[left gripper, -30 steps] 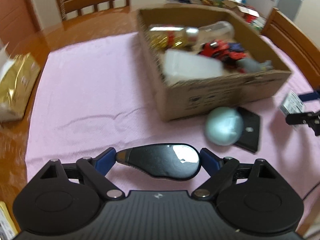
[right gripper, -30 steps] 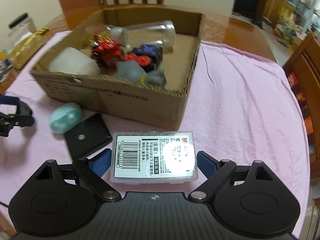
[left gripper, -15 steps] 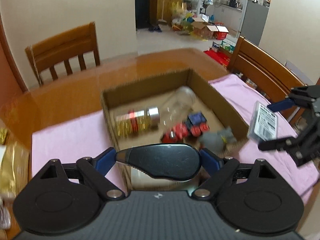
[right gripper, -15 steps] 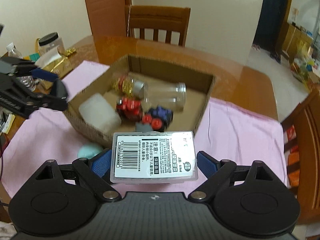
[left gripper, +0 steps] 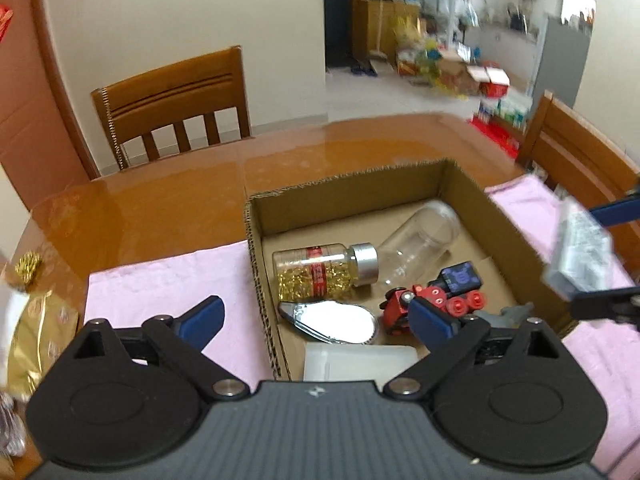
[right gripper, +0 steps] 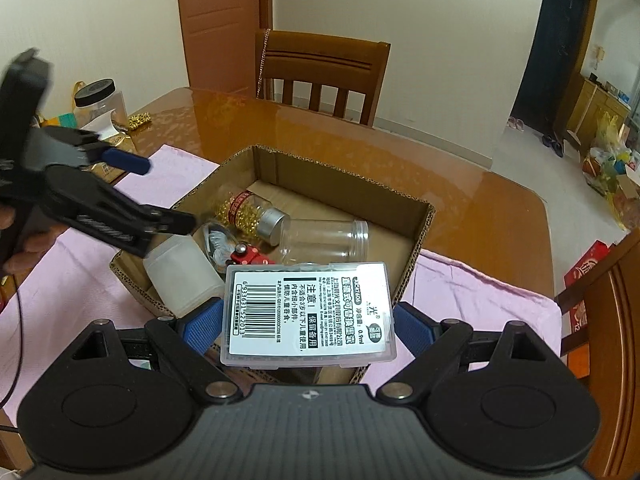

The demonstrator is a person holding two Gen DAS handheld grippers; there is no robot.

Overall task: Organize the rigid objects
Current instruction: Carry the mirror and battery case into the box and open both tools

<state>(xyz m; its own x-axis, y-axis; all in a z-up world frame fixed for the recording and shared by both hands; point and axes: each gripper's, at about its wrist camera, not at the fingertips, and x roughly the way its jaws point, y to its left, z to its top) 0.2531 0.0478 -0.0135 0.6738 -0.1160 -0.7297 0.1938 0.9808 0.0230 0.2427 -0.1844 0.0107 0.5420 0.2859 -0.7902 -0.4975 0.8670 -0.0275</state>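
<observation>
Case [right gripper: 310, 314], clear plastic with a barcode label, sits clamped between the pads of the right gripper [right gripper: 308, 326], held above the near wall of the box [left gripper: 472, 192]; not yet deposited. Left gripper [left gripper: 316, 320] is released, its jaws having just been opening with nothing between them. The mirror [left gripper: 332, 322] lies inside the box below it. Beyond it: gold-filled bottle [left gripper: 324, 270], red toy [left gripper: 432, 300], empty jar [left gripper: 420, 236]. Judged well along; the case remains to be placed.
</observation>
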